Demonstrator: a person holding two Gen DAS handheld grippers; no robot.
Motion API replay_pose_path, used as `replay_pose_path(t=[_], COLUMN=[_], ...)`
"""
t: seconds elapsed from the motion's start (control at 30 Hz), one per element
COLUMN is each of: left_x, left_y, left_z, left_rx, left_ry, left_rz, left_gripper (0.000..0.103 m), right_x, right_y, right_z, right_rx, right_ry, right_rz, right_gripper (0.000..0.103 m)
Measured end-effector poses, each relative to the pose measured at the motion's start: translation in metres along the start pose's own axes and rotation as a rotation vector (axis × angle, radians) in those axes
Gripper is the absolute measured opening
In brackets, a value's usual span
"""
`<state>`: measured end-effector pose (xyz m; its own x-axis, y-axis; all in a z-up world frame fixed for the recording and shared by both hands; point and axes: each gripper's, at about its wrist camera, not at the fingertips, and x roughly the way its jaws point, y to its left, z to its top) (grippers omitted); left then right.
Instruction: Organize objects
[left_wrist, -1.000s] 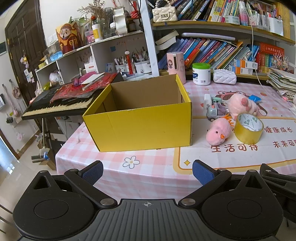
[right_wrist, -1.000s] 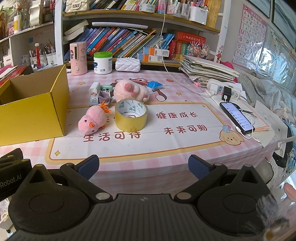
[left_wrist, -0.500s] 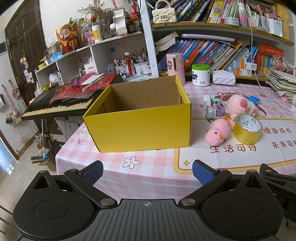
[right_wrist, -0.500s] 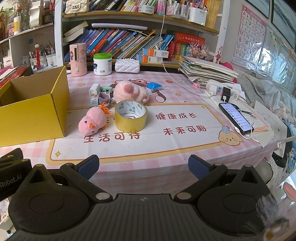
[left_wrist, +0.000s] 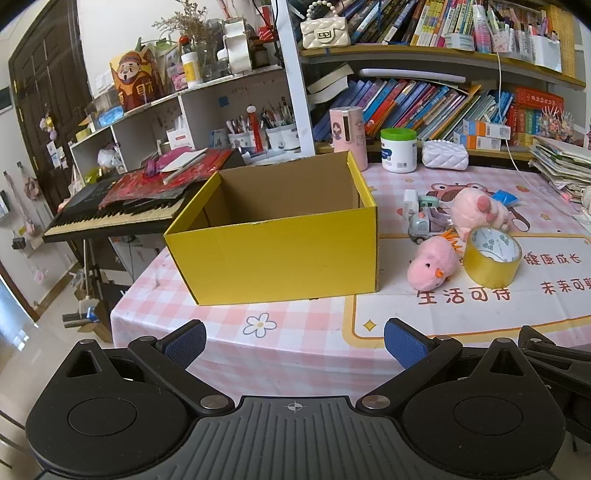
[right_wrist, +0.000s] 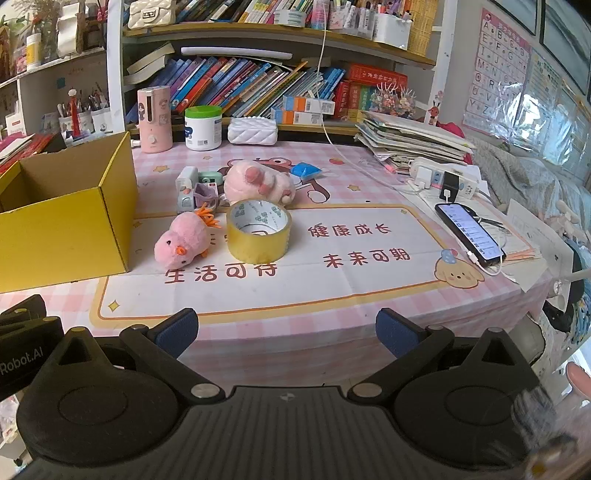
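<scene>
An open yellow cardboard box (left_wrist: 280, 254) (right_wrist: 70, 240) stands on the left of the pink table; what shows of its inside is bare. Right of it lie a pink chick plush (left_wrist: 432, 264) (right_wrist: 183, 245), a yellow tape roll (left_wrist: 493, 256) (right_wrist: 258, 230), a pink pig plush (left_wrist: 478, 212) (right_wrist: 258, 182) and a small toy car (left_wrist: 424, 221) (right_wrist: 197, 195). My left gripper (left_wrist: 295, 341) is open and empty at the table's near edge, in front of the box. My right gripper (right_wrist: 286, 328) is open and empty at the near edge, in front of the tape roll.
A phone (right_wrist: 469, 232) on a cable and a power strip (right_wrist: 443, 177) lie at the right. A pink dispenser (right_wrist: 153, 118), white jar (right_wrist: 203, 127), white pouch (right_wrist: 253, 131) and stacked papers (right_wrist: 410, 142) line the back. A keyboard (left_wrist: 110, 218) stands left of the table.
Both grippers have crept slightly forward toward the table. Nothing on the table has moved.
</scene>
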<state>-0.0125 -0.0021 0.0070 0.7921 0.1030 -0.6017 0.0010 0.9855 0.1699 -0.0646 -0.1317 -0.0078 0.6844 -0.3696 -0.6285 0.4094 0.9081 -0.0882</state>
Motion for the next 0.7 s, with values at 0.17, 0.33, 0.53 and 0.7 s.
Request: replay_pose_path(t=[0.17,0.33,0.53,0.7], left_x=[0.001,0.003,0.007,0.012], left_y=[-0.001,-0.001,0.002,0.005], left_z=[0.000,0.001,0.001,0.003], left_rx=[0.000,-0.002,-0.011,-0.026], left_ry=[0.002,0.007,0.014,0.022], left_rz=[0.001,0.001,0.000,0.000], left_gripper=[0.103,0.103,0.103,0.103], right_x=[-0.001,0.001,0.005,0.008], right_y=[-0.003,-0.003,0.001,0.005], right_z=[0.001,0.002,0.003,0.008], right_rx=[0.003,0.001,-0.008,-0.024], right_ry=[0.002,0.003,0.008,0.009], right_rz=[0.002,0.003,0.004,0.007], right_gripper=[0.103,0.103,0.103,0.103])
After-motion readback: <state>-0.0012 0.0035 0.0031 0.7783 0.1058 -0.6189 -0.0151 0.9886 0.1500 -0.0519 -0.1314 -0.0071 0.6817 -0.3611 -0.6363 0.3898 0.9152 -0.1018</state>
